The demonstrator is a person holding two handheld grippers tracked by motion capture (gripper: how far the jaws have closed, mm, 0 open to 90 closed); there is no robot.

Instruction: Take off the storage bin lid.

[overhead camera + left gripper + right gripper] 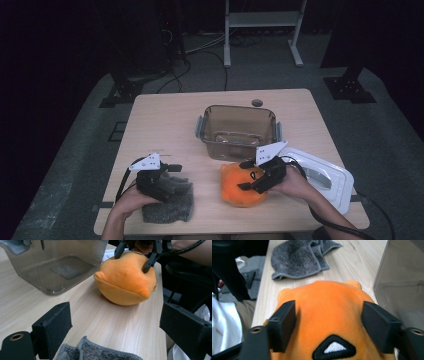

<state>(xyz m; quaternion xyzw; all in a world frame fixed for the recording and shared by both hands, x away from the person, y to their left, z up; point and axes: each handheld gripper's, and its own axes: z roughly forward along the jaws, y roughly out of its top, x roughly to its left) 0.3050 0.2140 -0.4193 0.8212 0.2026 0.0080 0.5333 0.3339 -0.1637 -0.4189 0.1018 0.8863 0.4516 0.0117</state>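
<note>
Two grippers, four things on one table [165, 115].

- Right gripper [248, 176]: jaws spread to either side of the orange plush toy [242, 185], pads at its flanks; whether they press cannot be told.
- Left gripper [172, 170]: jaws apart, nothing between them, above the grey cloth [170, 205].
- Plush toy: on the table, at 6 o'clock from the clear tub [237, 131].
- Cloth: at 9 o'clock from the toy, apart from it.
- White lid [325, 175]: at 3 o'clock from the toy.

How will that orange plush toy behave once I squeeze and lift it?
The orange plush toy looks soft and rounded, so it will likely squash between the right gripper and probably lift lightly. Its fuzzy surface should resist slipping; the domed shape may rock if nudged.
</note>
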